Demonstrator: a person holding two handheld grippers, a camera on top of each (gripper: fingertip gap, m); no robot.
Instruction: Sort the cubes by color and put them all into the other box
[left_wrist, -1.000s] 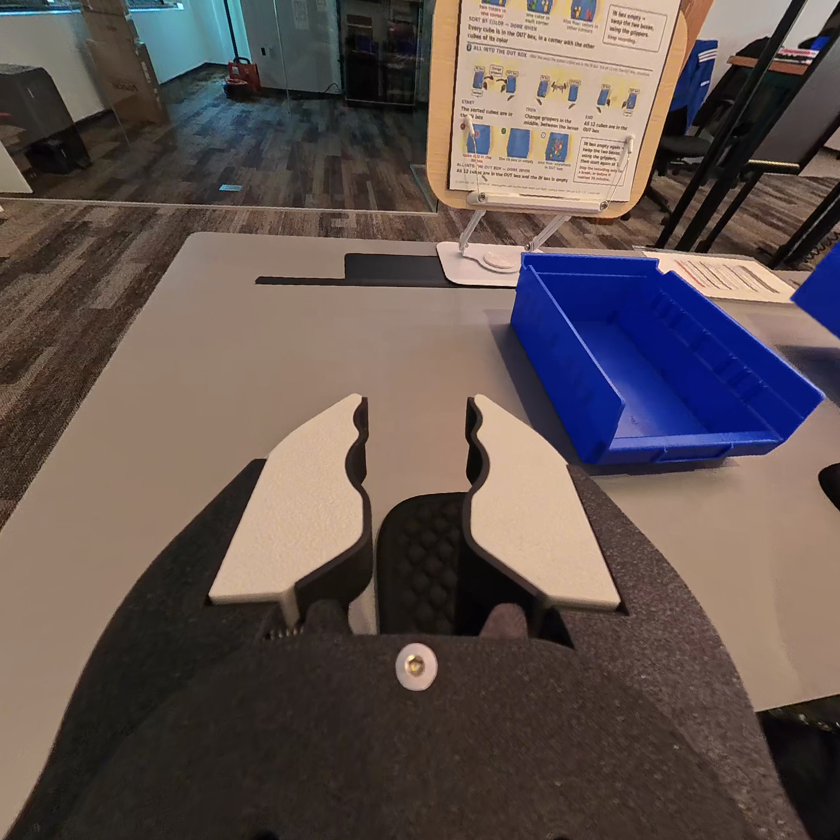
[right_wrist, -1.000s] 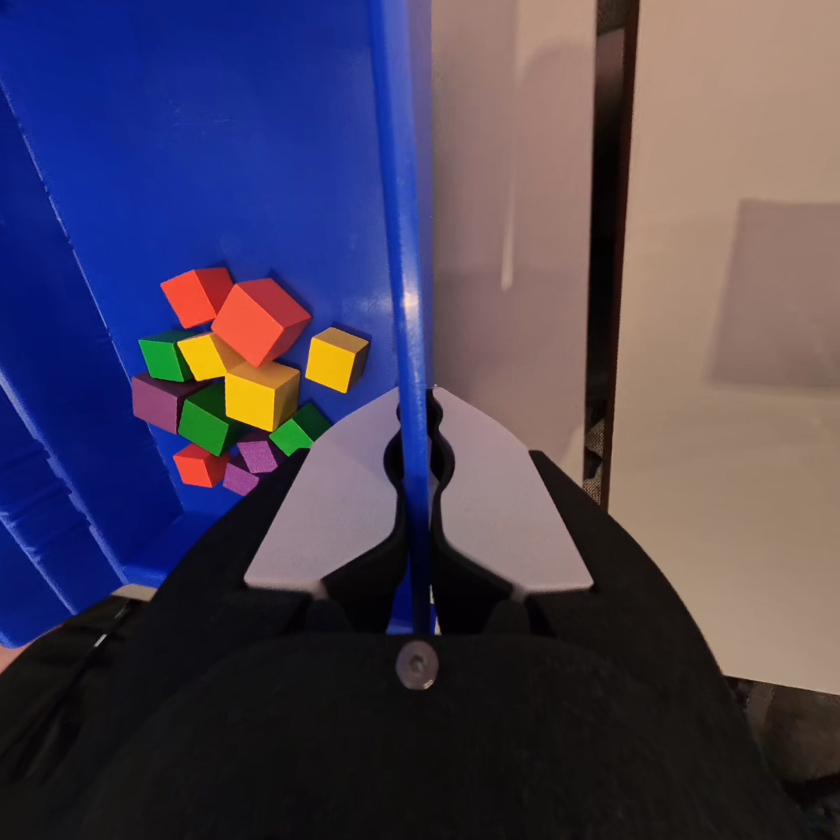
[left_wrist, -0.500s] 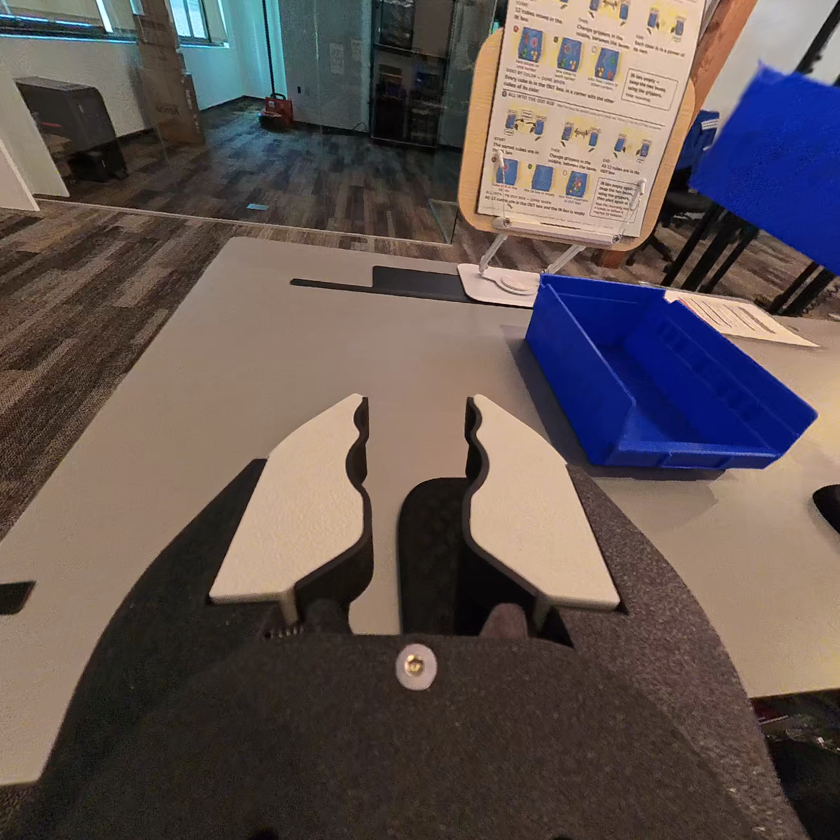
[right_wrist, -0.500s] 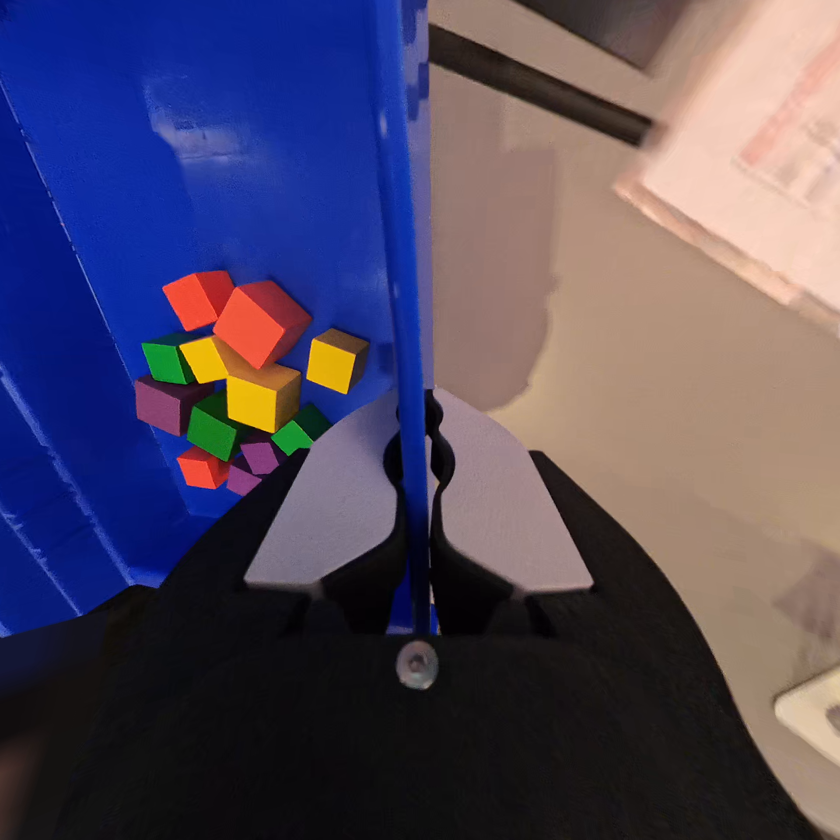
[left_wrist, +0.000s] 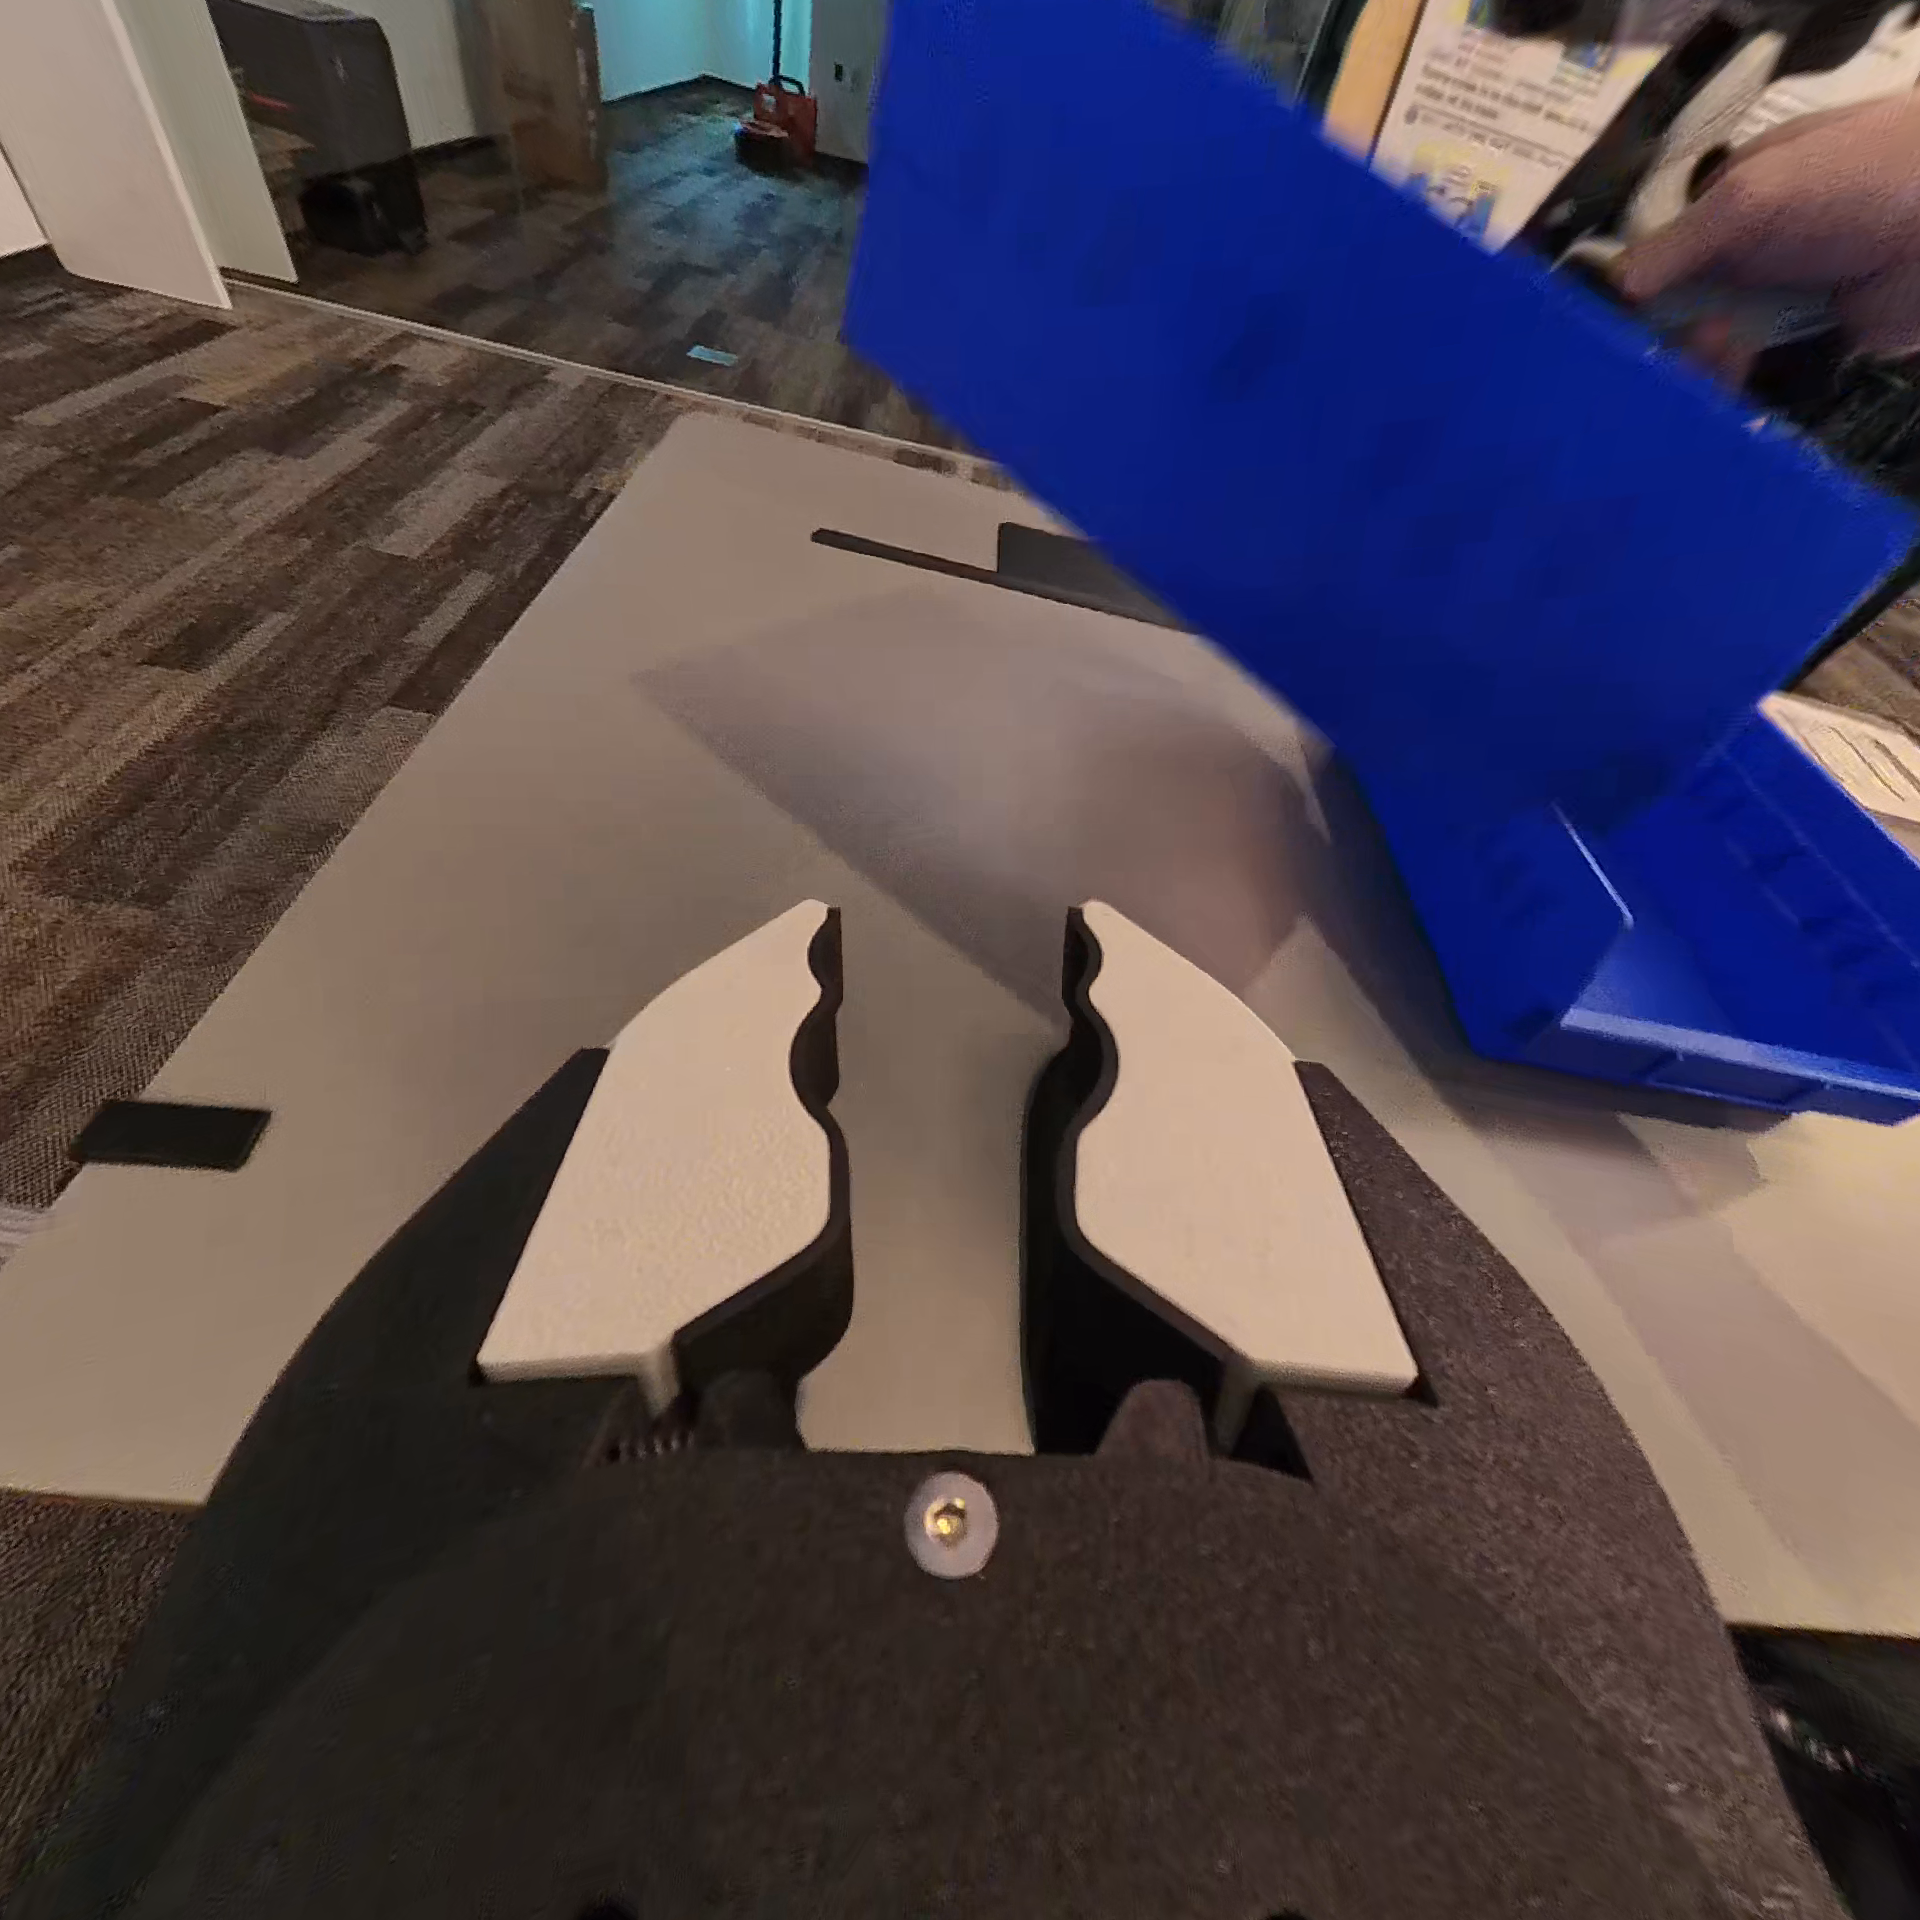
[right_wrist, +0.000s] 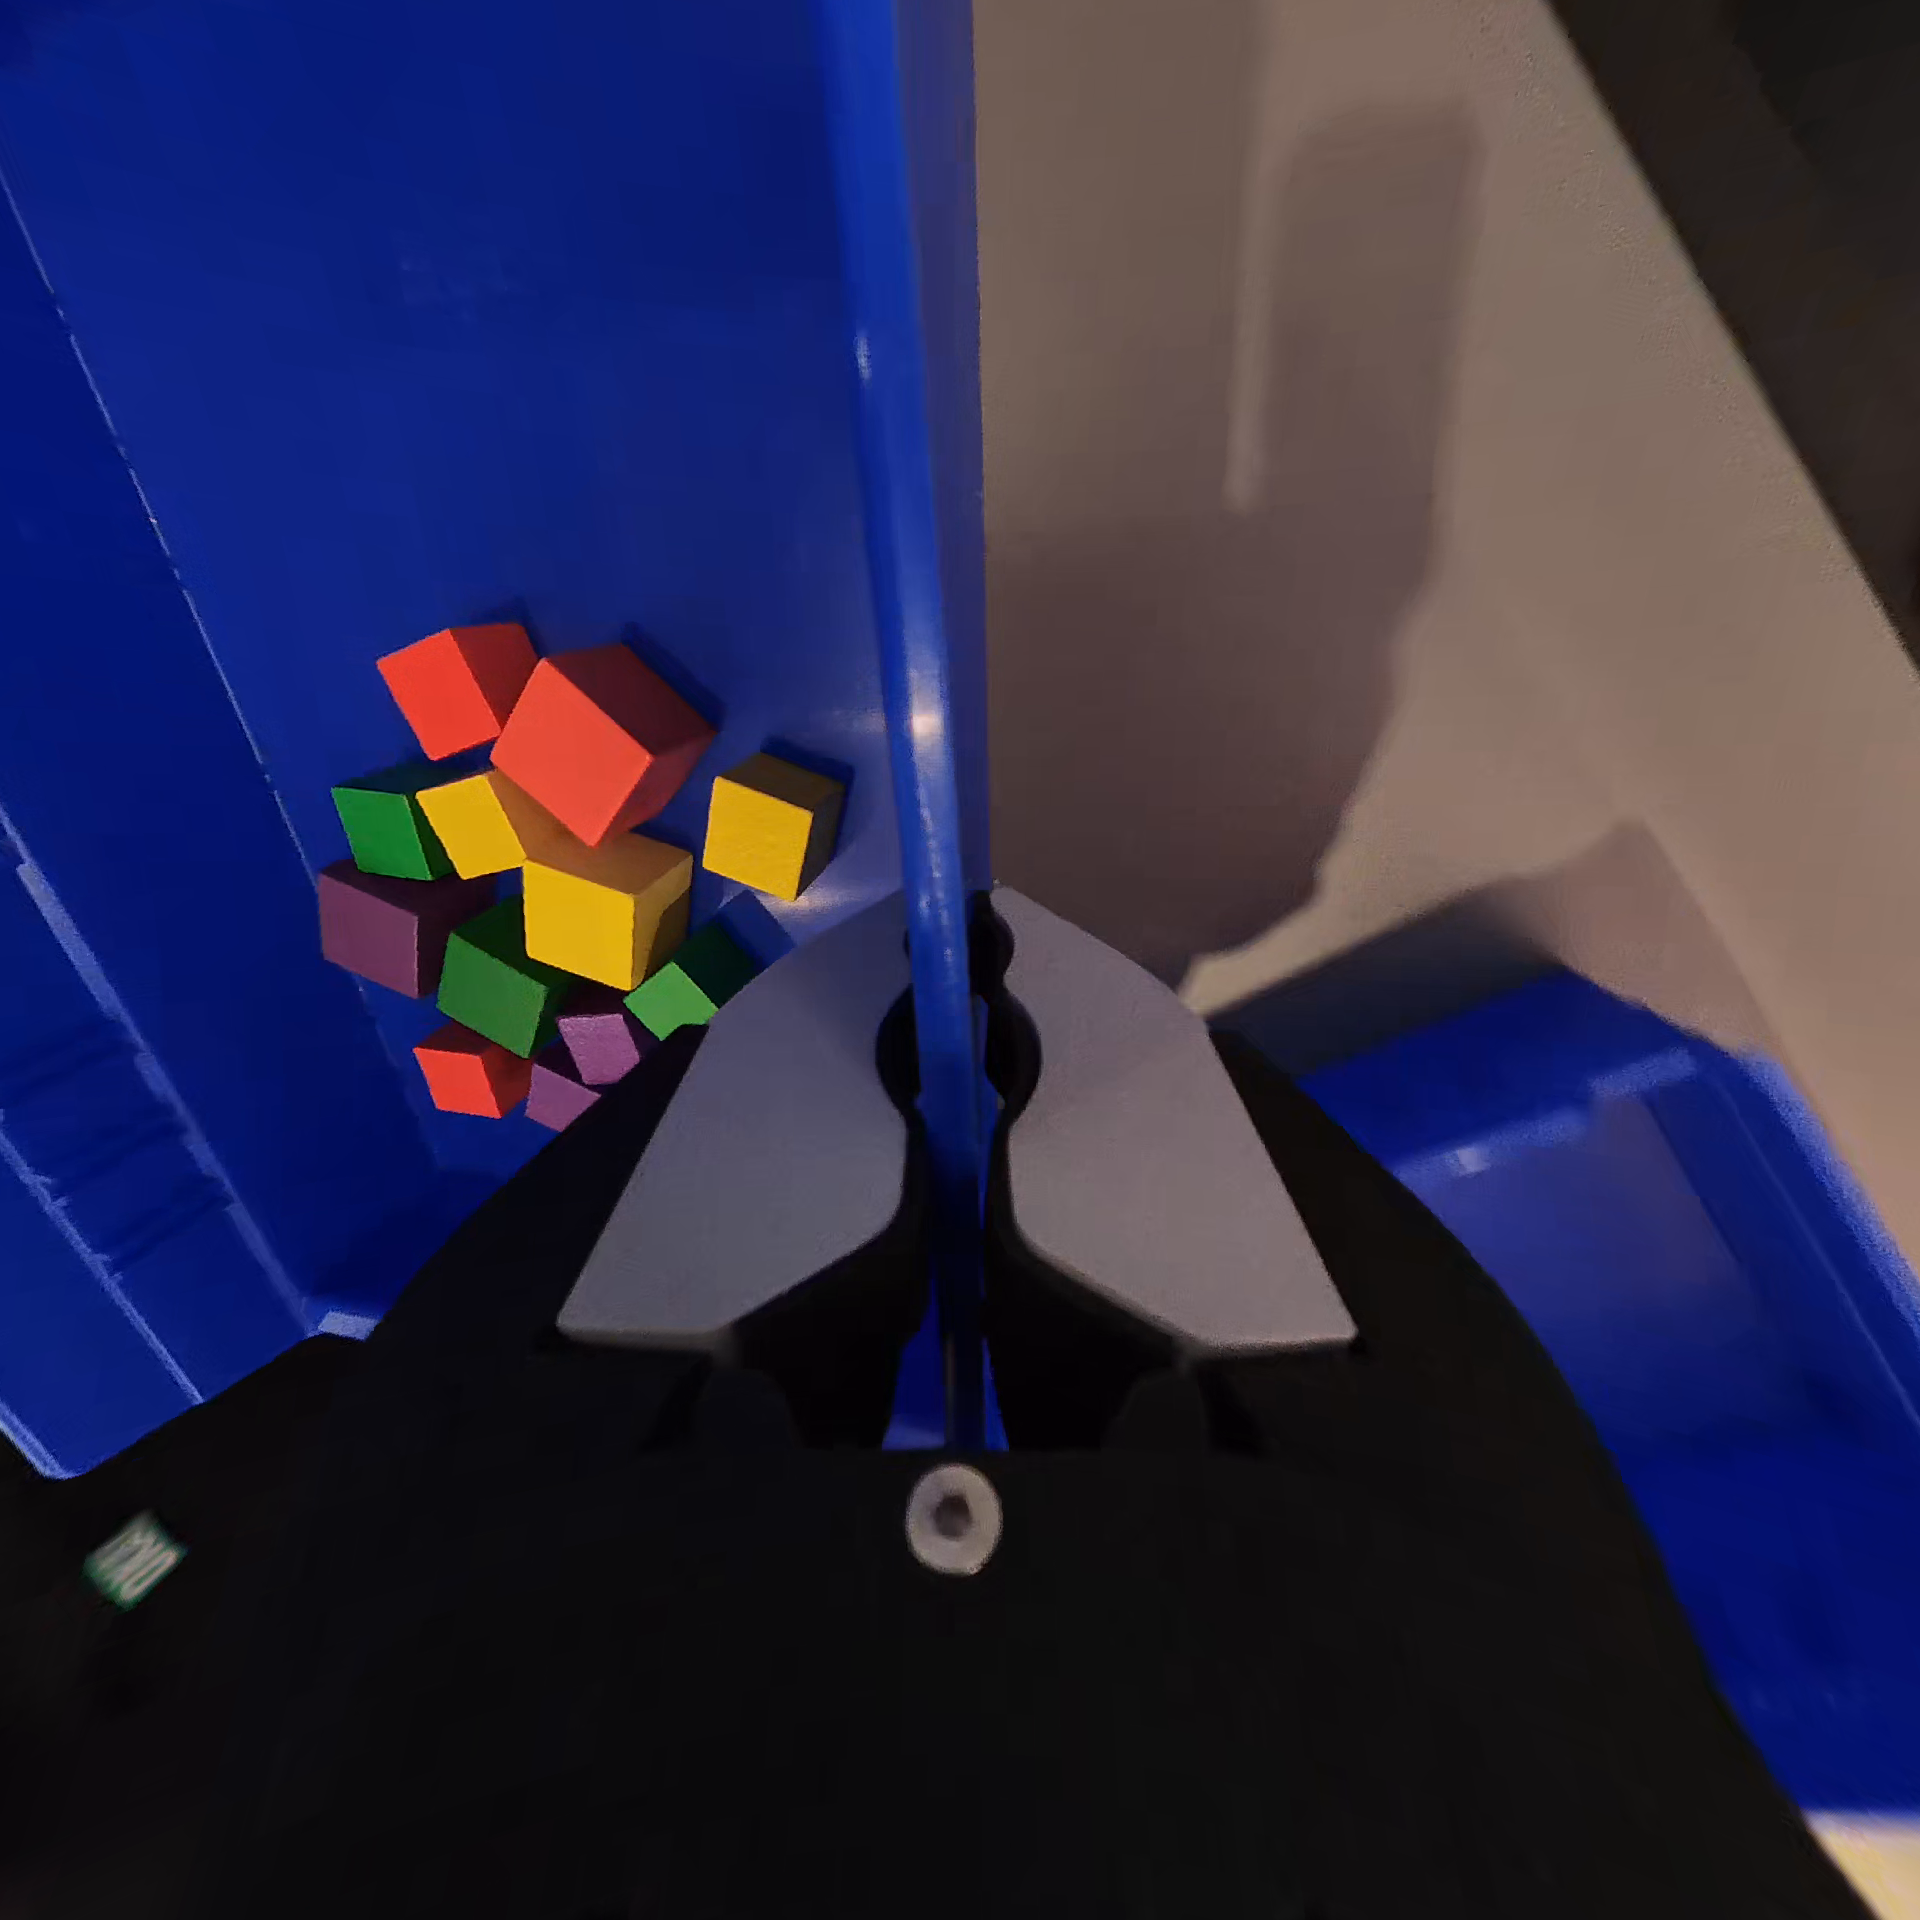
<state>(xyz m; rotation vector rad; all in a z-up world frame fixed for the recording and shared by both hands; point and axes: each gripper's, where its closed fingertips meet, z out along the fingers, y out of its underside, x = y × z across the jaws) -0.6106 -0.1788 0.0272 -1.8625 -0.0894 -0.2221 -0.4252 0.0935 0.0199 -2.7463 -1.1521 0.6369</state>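
My right gripper (right_wrist: 951, 914) is shut on the side wall of a blue box (right_wrist: 914, 520) and holds it tilted in the air. Several red, yellow, green and purple cubes (right_wrist: 582, 862) lie heaped in its low corner beside my fingers. In the left wrist view this lifted box (left_wrist: 1351, 395) hangs blurred above the table, its underside toward me, with a hand (left_wrist: 1787, 218) behind it. A second blue box (left_wrist: 1766, 977) rests on the table under it and also shows in the right wrist view (right_wrist: 1621, 1299). My left gripper (left_wrist: 951, 925) is open and empty over the grey table (left_wrist: 520, 935).
An instruction board (left_wrist: 1475, 114) stands behind the lifted box. A paper sheet (left_wrist: 1860, 758) lies at the far right. A black strip (left_wrist: 935, 556) and a black patch (left_wrist: 171, 1132) sit in the table top. The table's left edge drops to a wood-pattern floor (left_wrist: 208, 520).
The lifted box has swung left and closer, now covering the board and hanging over the resting box. The cubes have stayed heaped. My left gripper has drawn back slightly, still open.
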